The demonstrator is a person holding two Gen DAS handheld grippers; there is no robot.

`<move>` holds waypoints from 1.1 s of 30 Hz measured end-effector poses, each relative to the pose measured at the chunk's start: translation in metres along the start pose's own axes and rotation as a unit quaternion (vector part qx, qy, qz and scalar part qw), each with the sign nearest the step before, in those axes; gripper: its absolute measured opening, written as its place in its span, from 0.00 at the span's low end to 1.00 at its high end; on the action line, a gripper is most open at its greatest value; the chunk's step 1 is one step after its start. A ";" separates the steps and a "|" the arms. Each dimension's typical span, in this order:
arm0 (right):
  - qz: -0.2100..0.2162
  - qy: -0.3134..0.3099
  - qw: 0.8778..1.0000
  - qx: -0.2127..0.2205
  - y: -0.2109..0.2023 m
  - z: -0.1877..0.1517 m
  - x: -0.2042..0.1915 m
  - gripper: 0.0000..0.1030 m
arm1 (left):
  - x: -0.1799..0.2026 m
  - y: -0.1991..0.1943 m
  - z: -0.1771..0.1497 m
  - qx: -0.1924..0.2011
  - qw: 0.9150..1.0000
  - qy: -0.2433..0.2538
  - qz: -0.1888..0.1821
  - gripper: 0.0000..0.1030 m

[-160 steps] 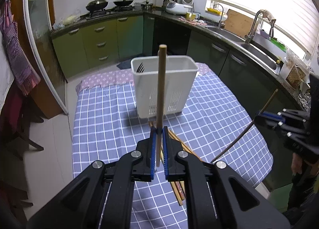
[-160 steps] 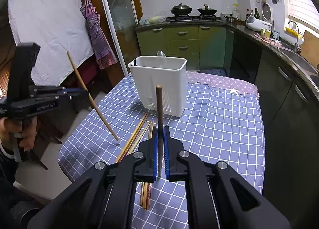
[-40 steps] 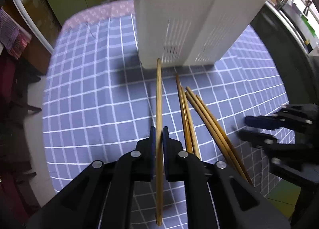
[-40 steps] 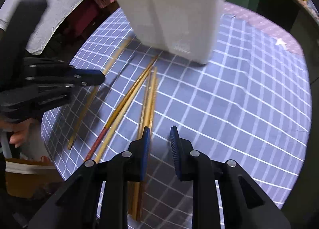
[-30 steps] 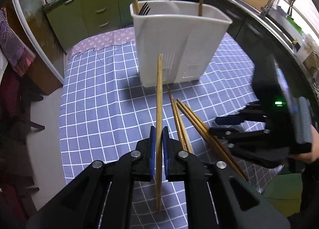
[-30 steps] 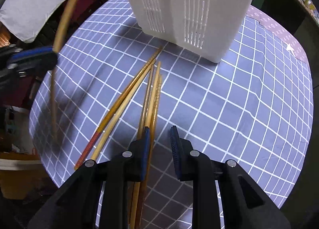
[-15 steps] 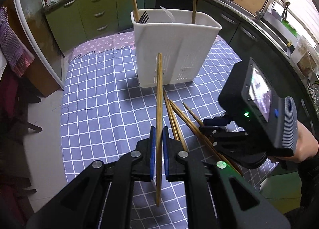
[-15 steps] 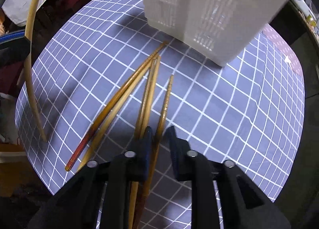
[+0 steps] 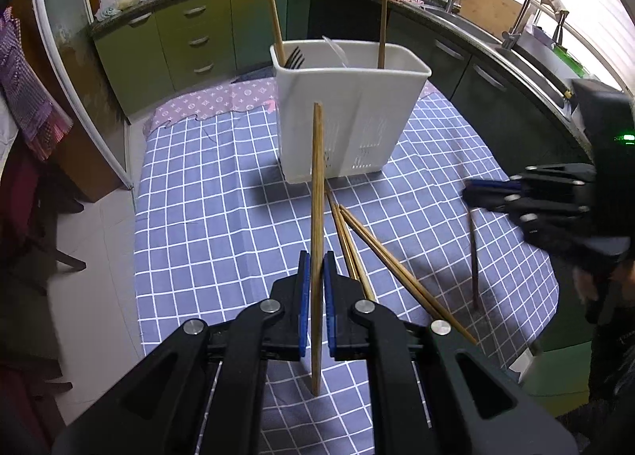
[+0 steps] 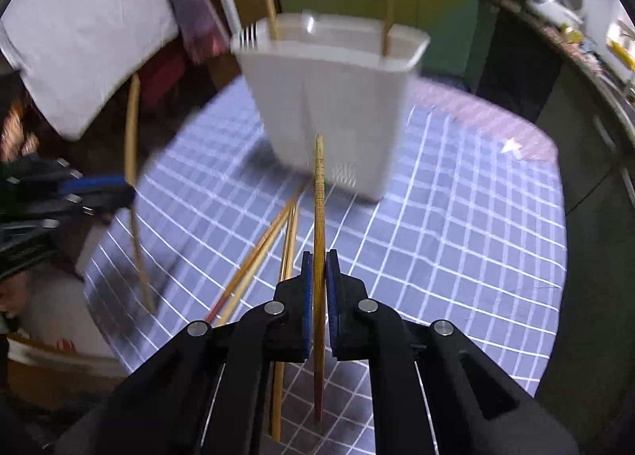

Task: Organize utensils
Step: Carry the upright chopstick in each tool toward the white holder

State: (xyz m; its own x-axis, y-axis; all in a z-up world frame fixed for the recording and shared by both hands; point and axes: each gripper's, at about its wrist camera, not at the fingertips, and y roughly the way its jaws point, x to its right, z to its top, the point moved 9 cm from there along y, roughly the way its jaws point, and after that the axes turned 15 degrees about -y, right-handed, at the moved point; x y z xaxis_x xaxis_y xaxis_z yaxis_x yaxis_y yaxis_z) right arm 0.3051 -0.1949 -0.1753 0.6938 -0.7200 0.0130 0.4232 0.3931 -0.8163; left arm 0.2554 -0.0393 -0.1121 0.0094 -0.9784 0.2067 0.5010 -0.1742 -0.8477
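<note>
While both grippers are carrying a chopstick each, we are logging the task as partway done. Starting at the left, the left gripper [image 9: 313, 284] is holding its fingers clamped on a pale chopstick [image 9: 316, 217] standing roughly upright in front of the white caddy [image 9: 349, 125]. Two chopsticks and a fork [image 9: 294, 57] are already standing in the caddy. Several loose chopsticks [image 9: 381, 256] are lying on the checked tabletop [image 9: 206, 217] near the caddy's base, so we are judging those as the remaining work. Moving right, the right gripper [image 10: 319, 288] is pinching a darker chopstick [image 10: 318, 217], its tip pointing toward the caddy. Its view is motion-blurred, yet it is showing the ridged texture of its own chopstick. Only the left wrist view is giving us the fork's tines sharply.
</note>
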 end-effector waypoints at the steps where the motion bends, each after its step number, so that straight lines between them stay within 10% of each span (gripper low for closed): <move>1: -0.004 0.001 1.000 0.010 -0.008 -0.003 0.002 0.07 | -0.001 -0.003 0.000 0.003 1.000 0.000 -0.001 0.06; 33: -0.036 0.046 0.993 0.104 -0.089 -0.049 0.003 0.07 | 0.010 -0.039 -0.012 0.044 0.999 0.021 -0.005 0.06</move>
State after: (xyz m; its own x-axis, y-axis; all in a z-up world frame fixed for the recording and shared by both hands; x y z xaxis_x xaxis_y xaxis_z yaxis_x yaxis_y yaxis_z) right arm 0.2407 -0.2606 -0.1308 0.6057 -0.7956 0.0058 0.5871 0.4420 -0.6782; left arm 0.2259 -0.0432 -0.0827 -0.0305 -0.9809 0.1923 0.5754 -0.1745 -0.7990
